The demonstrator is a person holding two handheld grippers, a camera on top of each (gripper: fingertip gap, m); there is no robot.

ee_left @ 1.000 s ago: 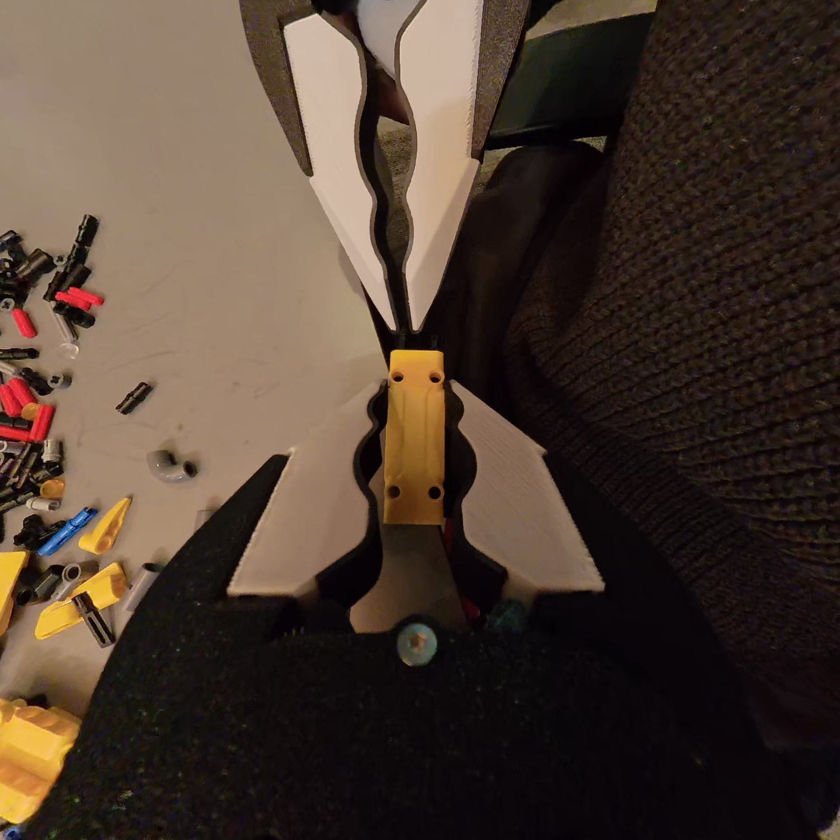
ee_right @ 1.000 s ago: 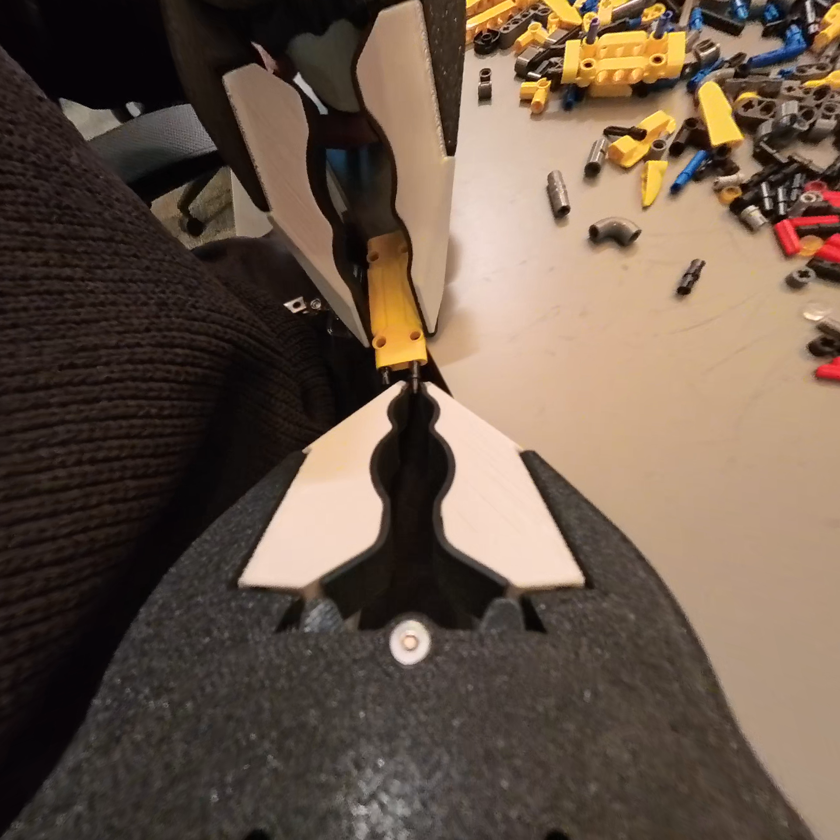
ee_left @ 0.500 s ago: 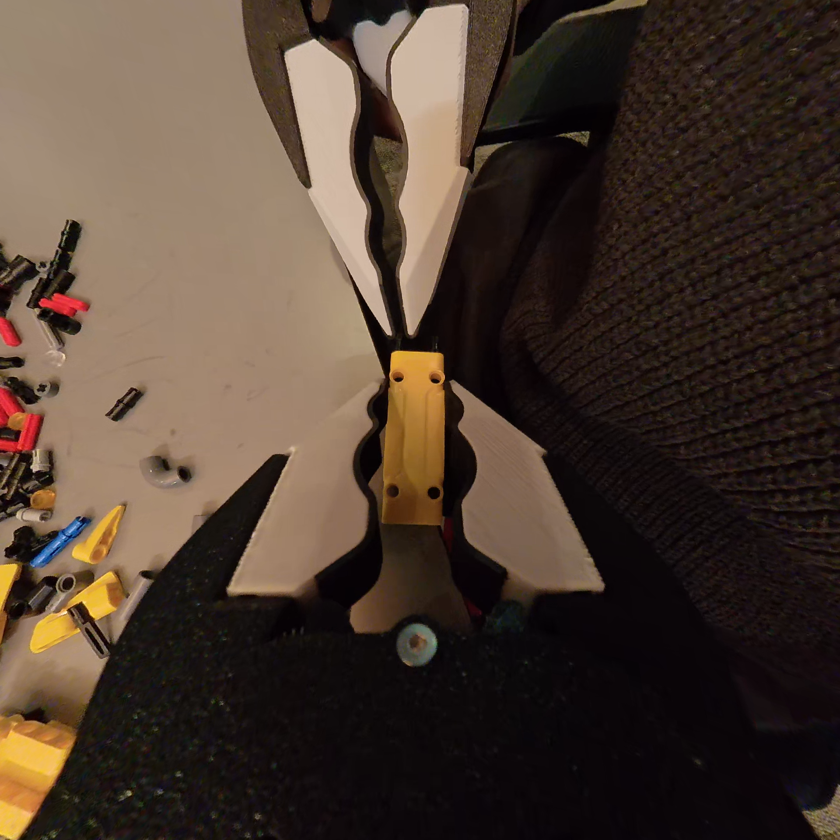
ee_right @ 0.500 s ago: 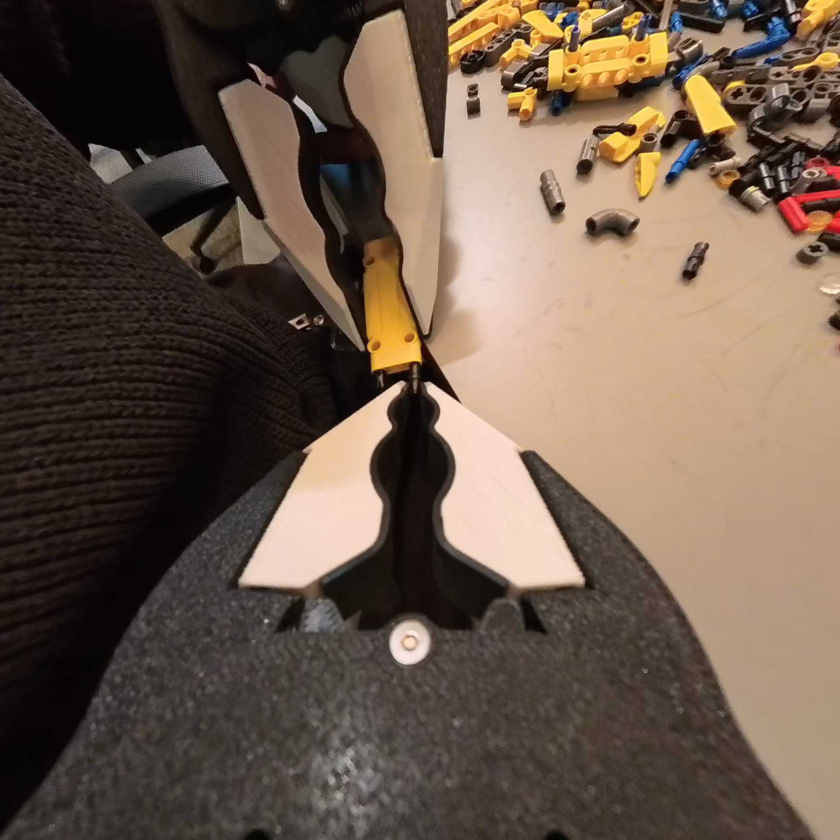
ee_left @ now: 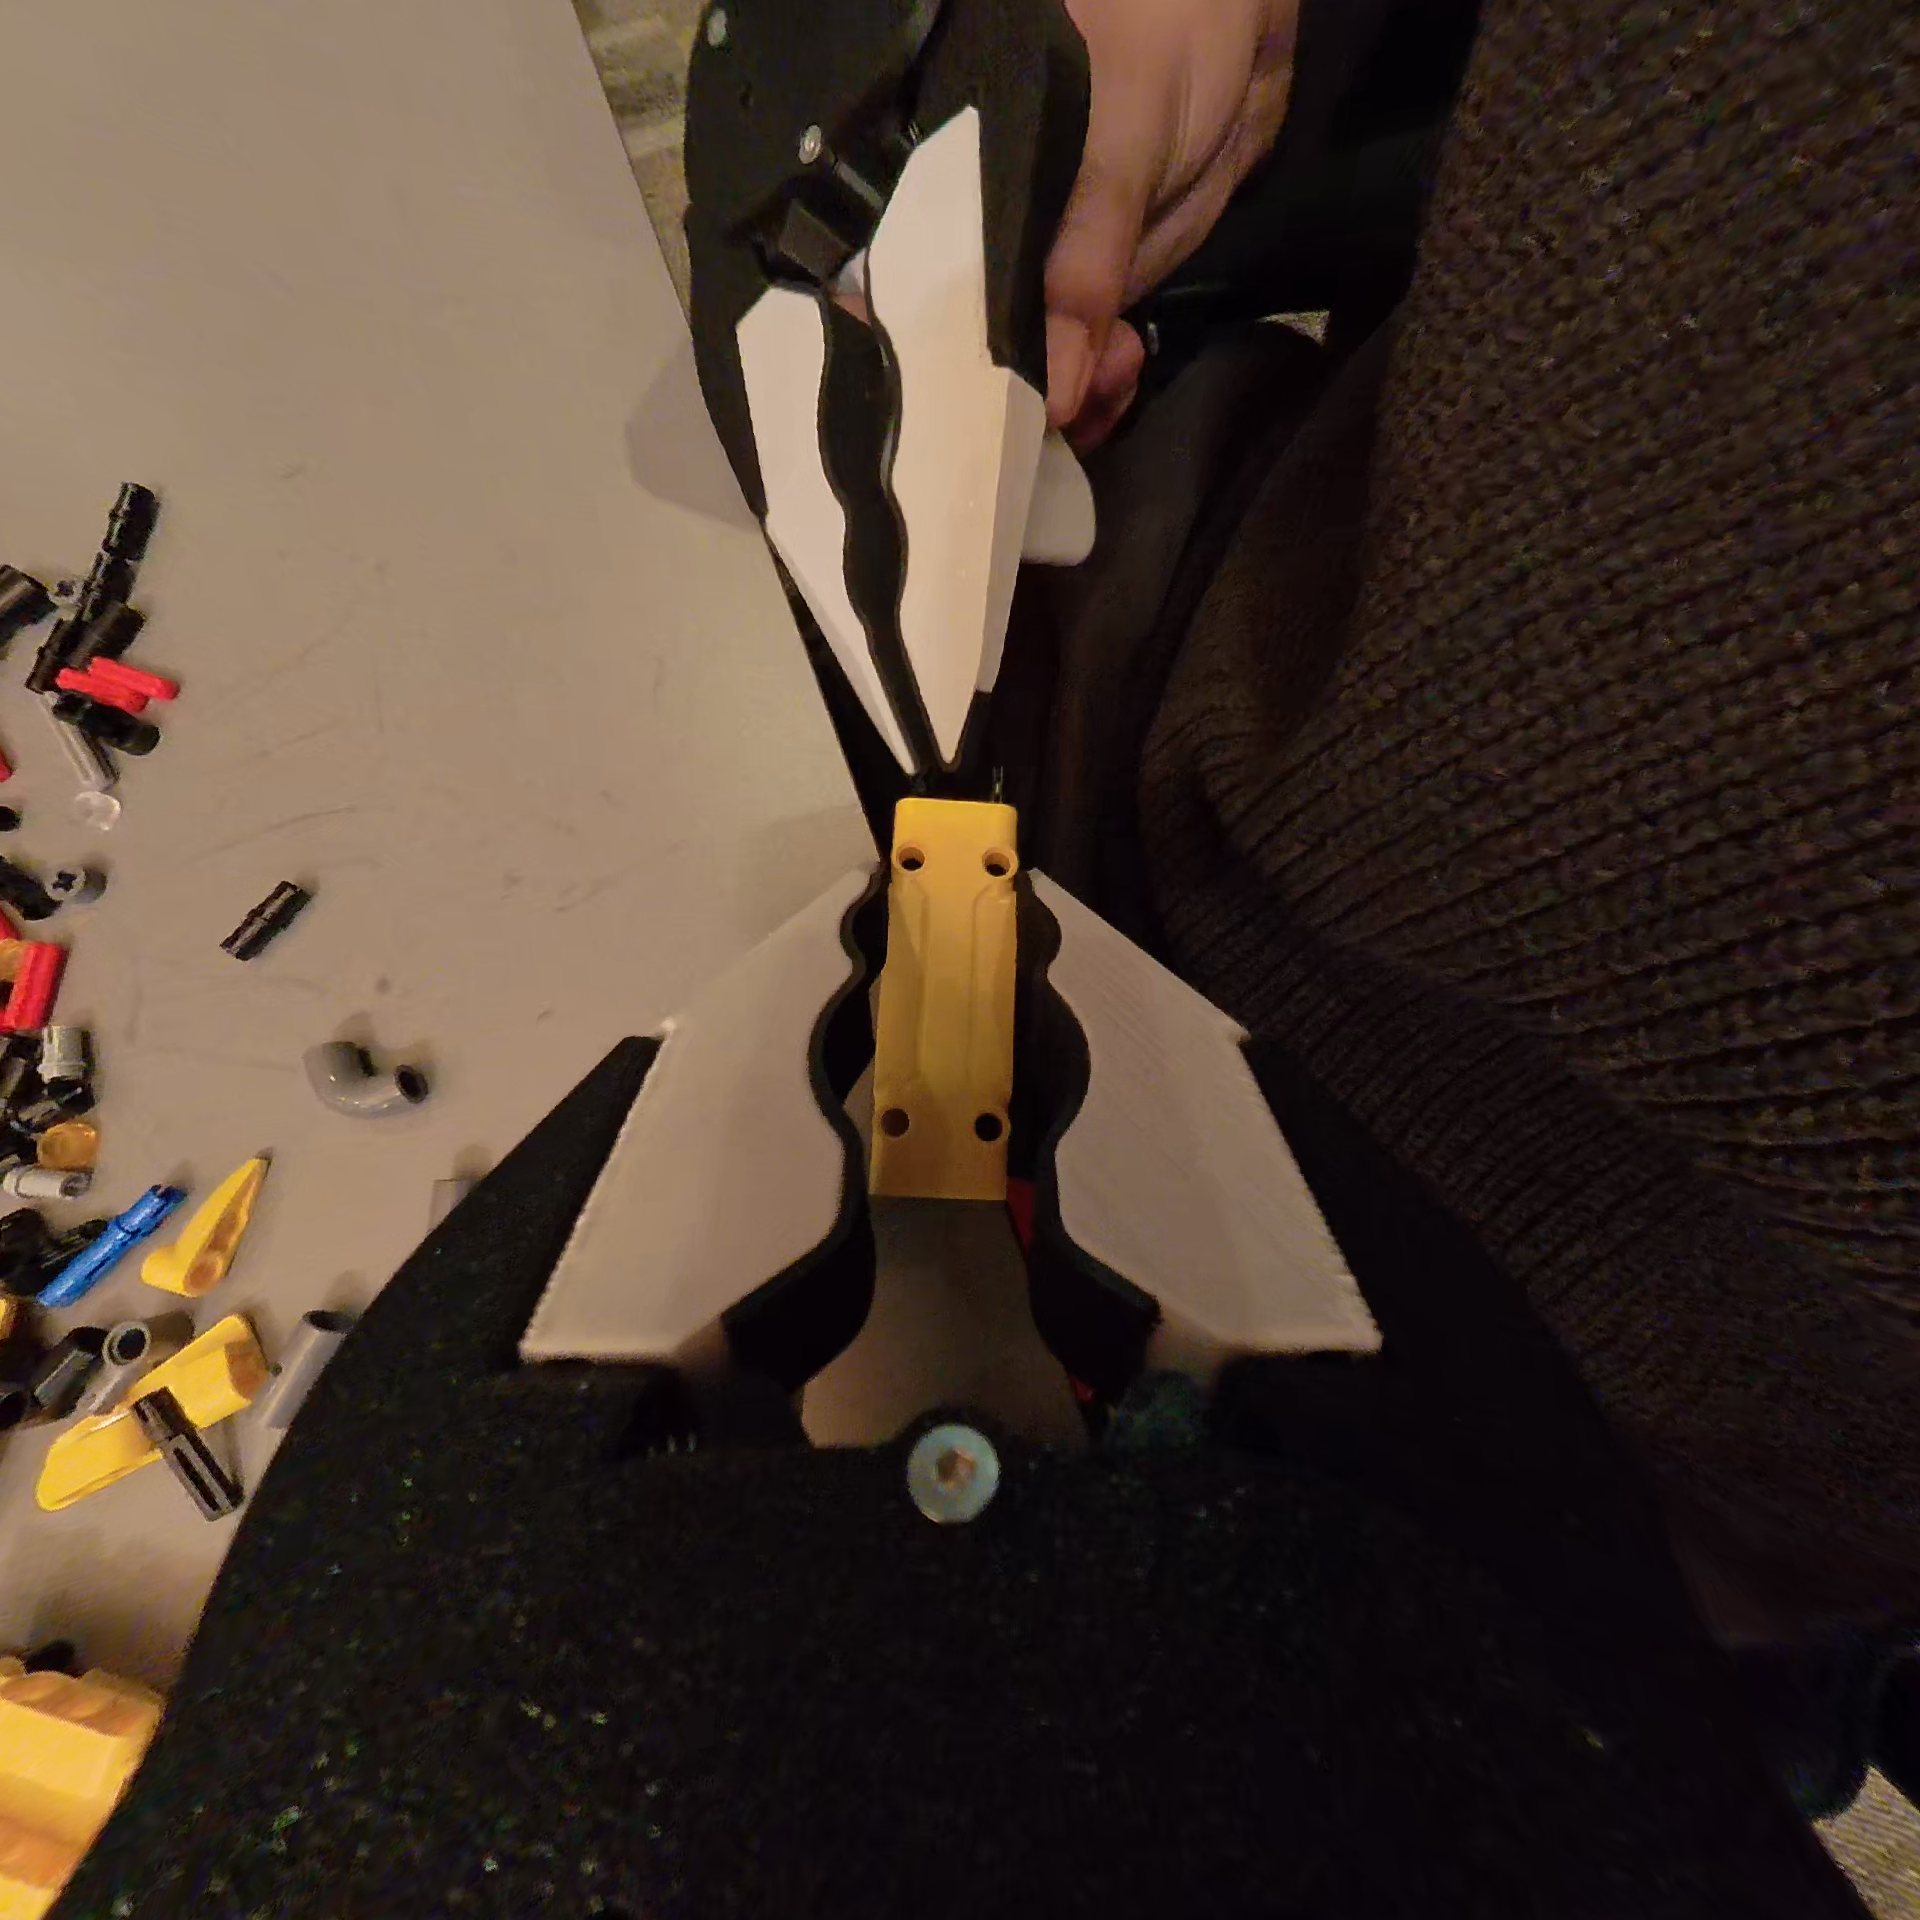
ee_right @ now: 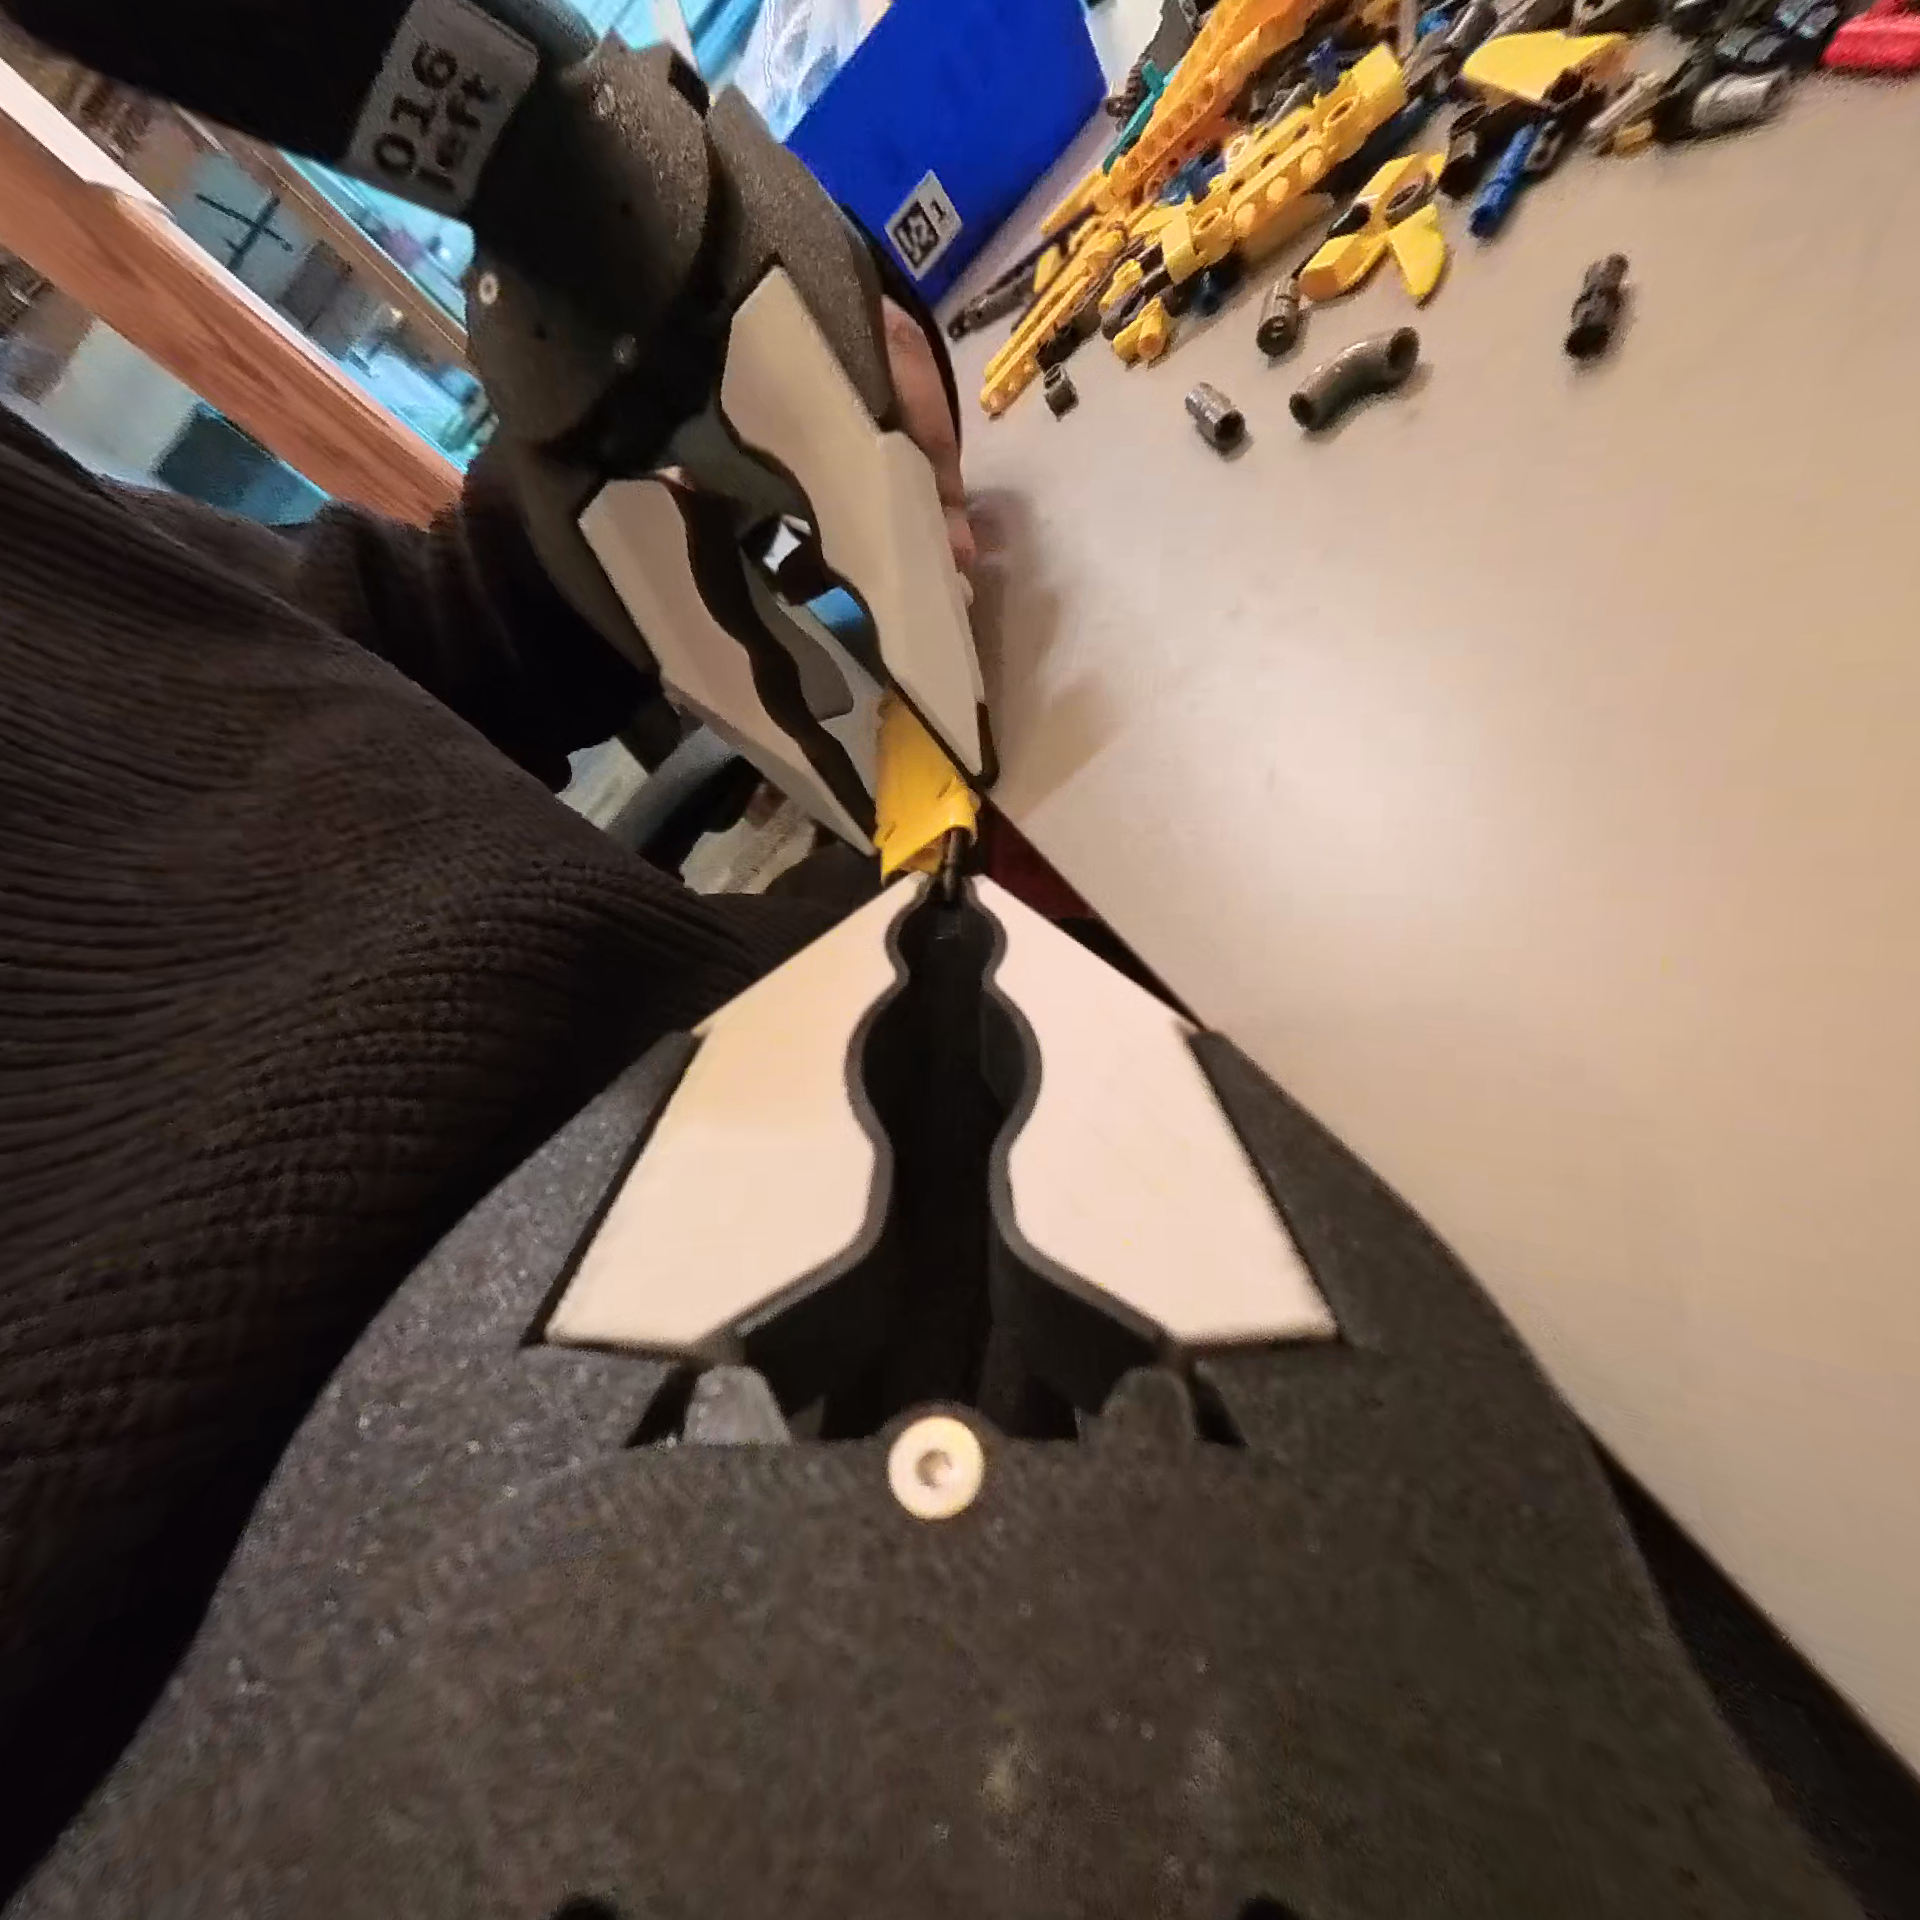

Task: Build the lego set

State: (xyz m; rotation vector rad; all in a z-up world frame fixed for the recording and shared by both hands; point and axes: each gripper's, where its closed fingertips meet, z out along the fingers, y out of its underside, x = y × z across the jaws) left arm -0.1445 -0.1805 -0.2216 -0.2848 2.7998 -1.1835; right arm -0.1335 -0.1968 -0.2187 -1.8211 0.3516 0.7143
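My left gripper (ee_left: 951, 883) is shut on a yellow brick piece (ee_left: 948, 1018) with small holes at both ends, held lengthwise between the fingers. A thin black pin (ee_left: 997, 787) sticks out of its far end. My right gripper (ee_left: 935, 764) is shut and meets that end tip to tip. In the right wrist view my right gripper (ee_right: 949, 891) is closed on a black pin (ee_right: 951, 868) that sticks out of the yellow piece (ee_right: 914, 795). The left gripper (ee_right: 925, 816) holds that piece just beyond. Both are at the table's near edge.
The beige table (ee_left: 416, 416) carries loose bricks at the left: a grey elbow (ee_left: 364, 1075), a black pin (ee_left: 265, 920), and yellow, red and blue parts. A yellow pile (ee_right: 1247, 229) and a blue bin (ee_right: 935, 135) lie farther off. A dark knitted sleeve (ee_left: 1558, 727) fills the right side. My two grippers' fingertips are within a few centimetres of each other.
The right gripper has rolled and tilted, so its view now looks low across the table. It is still tip to tip with the yellow piece. The left gripper has kept its hold.
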